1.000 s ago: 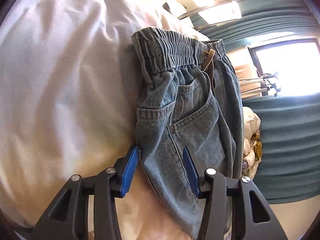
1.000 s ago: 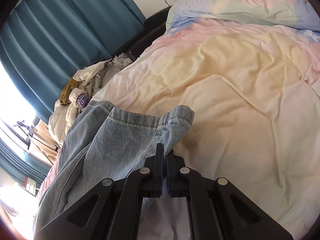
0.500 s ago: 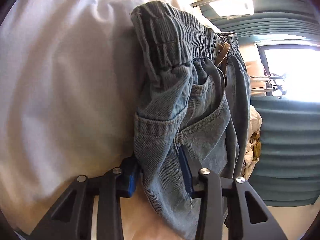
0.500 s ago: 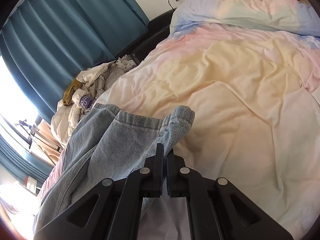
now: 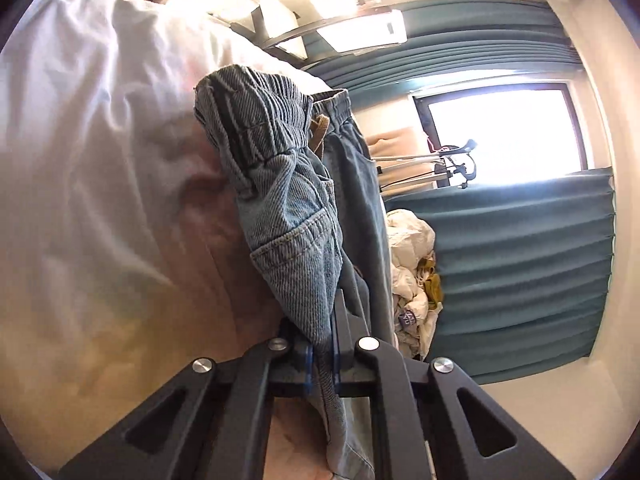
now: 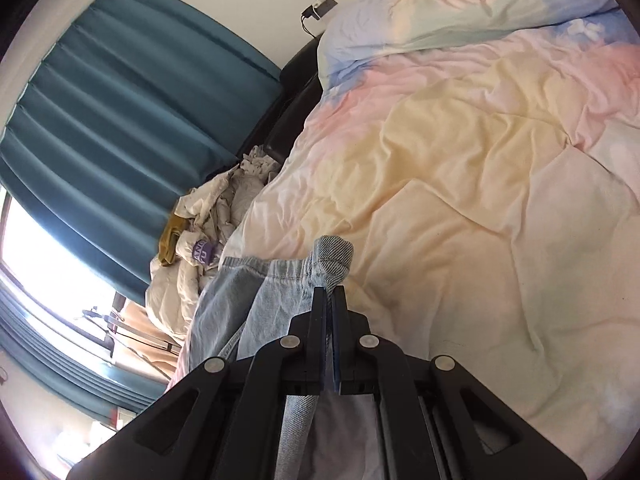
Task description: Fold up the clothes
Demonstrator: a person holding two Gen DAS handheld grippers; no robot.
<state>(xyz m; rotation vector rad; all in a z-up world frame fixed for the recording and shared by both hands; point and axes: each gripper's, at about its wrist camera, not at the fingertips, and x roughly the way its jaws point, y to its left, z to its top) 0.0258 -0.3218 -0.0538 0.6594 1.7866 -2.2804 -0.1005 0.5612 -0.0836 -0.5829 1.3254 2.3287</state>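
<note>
Denim jeans [image 5: 288, 216]: soft, heavyish, floppy; left gripper [image 5: 322, 354] pinched tight on side near pocket, right gripper [image 6: 329, 320] clamped on hem w/ bed [image 6: 480, 200] ahead; best grip: seams

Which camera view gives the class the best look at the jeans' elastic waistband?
The left wrist view: the jeans' gathered elastic waistband and a pocket show clearly. The right wrist view shows only a pale denim hem pinched in the right gripper; no waistband there.
</note>
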